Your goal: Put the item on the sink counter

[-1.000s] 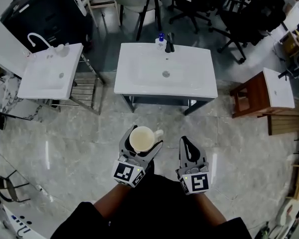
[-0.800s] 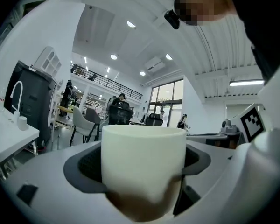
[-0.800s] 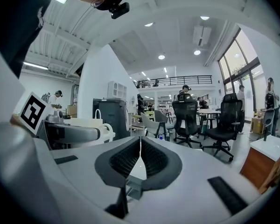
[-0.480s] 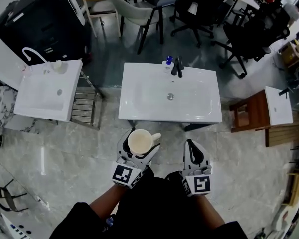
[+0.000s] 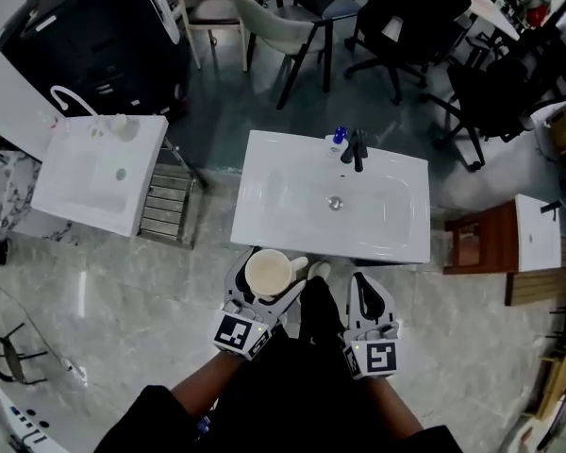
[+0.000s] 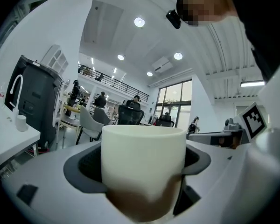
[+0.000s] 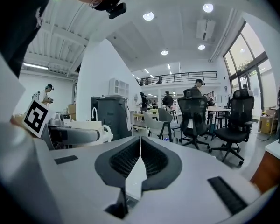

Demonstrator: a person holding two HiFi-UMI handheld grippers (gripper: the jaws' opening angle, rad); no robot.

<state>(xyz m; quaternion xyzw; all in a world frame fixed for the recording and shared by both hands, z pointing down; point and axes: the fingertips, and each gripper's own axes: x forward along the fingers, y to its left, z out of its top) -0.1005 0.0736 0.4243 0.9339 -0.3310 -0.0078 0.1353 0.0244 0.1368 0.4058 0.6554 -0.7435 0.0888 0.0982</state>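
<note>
My left hand-held gripper [image 5: 262, 295] clamps the mug [image 5: 267, 270]; the right hand-held gripper [image 5: 366, 300] is pinched closed, empty. At frame centre, the mug could clip the counter [image 5: 264, 226] edge and slip.

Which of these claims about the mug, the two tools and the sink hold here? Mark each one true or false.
1. The left tool is closed on a cream mug. True.
2. The right tool carries a sponge. False: its jaws are together with nothing between them.
3. The mug already stands on the sink counter. False: it is held in the left tool, at the counter's near edge.
4. A black faucet stands at the counter's far edge. True.
5. A blue-capped bottle stands beside the faucet. True.
</note>
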